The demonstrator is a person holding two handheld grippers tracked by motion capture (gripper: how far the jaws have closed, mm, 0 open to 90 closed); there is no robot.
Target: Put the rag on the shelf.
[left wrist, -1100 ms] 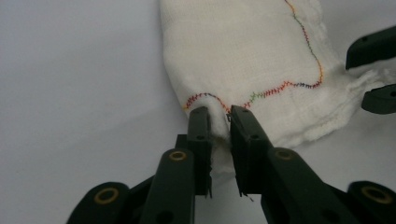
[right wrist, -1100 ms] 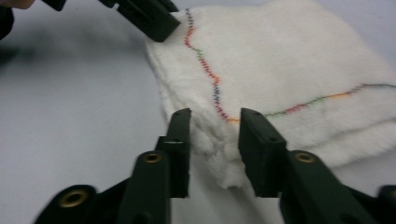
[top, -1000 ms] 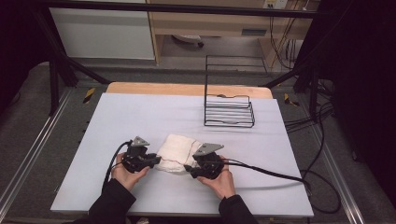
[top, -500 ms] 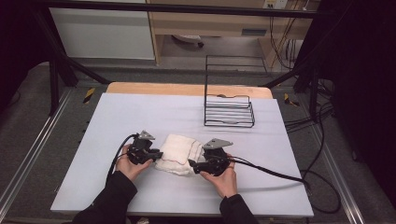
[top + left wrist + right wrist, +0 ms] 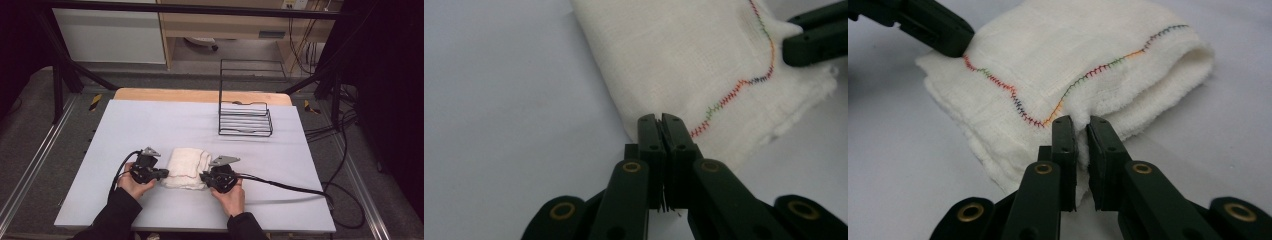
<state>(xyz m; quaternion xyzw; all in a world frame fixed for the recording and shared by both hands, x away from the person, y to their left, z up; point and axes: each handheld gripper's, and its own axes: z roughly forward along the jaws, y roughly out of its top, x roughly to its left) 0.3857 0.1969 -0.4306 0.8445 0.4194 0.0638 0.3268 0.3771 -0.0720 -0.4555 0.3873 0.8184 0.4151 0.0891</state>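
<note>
Two hand-held grippers pinched my soft, light folded cloth [image 5: 187,167] at its near corners: left hand-held gripper [image 5: 662,131], right hand-held gripper [image 5: 1081,134].

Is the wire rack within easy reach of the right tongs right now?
Probably not at once: the right tongs are shut on the cloth, and the rack stands farther back; bare table lies between, so nothing blocks the way.

White cloth [image 5: 187,167] with rainbow zigzag stitching, black wire rack [image 5: 245,120], pale lilac table [image 5: 150,125].
</note>
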